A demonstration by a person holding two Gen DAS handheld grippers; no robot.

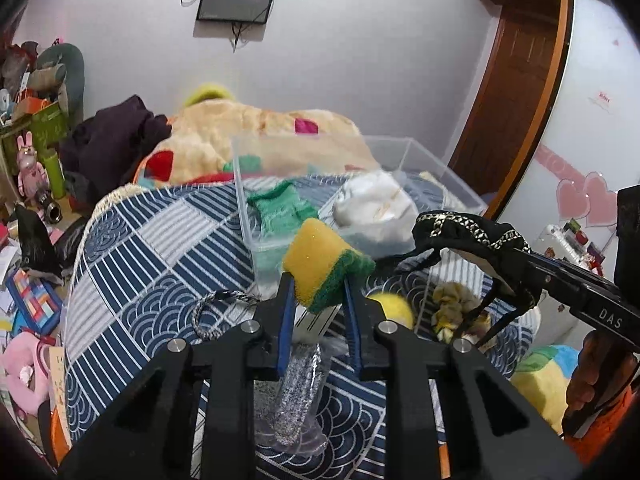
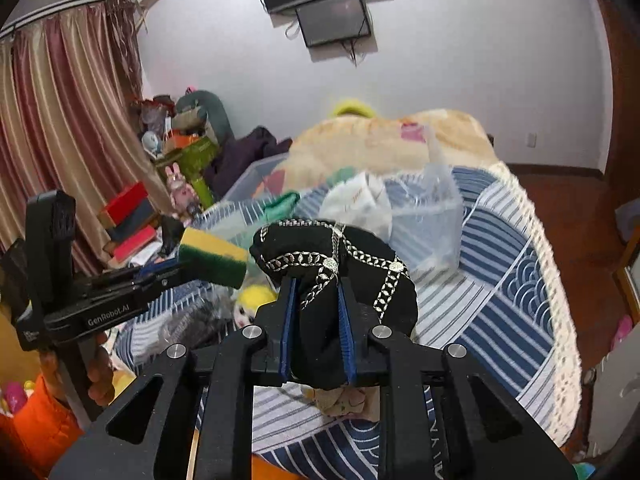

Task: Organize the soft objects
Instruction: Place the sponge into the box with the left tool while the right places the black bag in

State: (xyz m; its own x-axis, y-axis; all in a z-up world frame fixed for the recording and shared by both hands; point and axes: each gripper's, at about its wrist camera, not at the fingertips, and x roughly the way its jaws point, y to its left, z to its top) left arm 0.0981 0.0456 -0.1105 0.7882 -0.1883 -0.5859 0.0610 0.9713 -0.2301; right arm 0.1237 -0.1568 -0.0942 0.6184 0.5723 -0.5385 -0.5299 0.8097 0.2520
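Note:
My left gripper (image 1: 318,294) is shut on a yellow and green sponge (image 1: 324,266) and holds it in the air near the front wall of a clear plastic bin (image 1: 432,160). The sponge also shows in the right wrist view (image 2: 214,256). My right gripper (image 2: 316,296) is shut on a black cloth with silver chain trim (image 2: 340,276), held above the bed; in the left wrist view the cloth (image 1: 472,236) hangs at the right. The bin holds a green knit piece (image 1: 282,208) and a white cloth (image 1: 374,204).
The bed has a blue and white patterned cover (image 1: 160,256). A grey cord (image 1: 212,312), a glittery tube in plastic (image 1: 300,396), a yellow plush (image 1: 394,308) and a beige scrunchie (image 1: 456,308) lie on it. A peach blanket (image 1: 256,132) lies behind the bin. Clutter fills the left floor.

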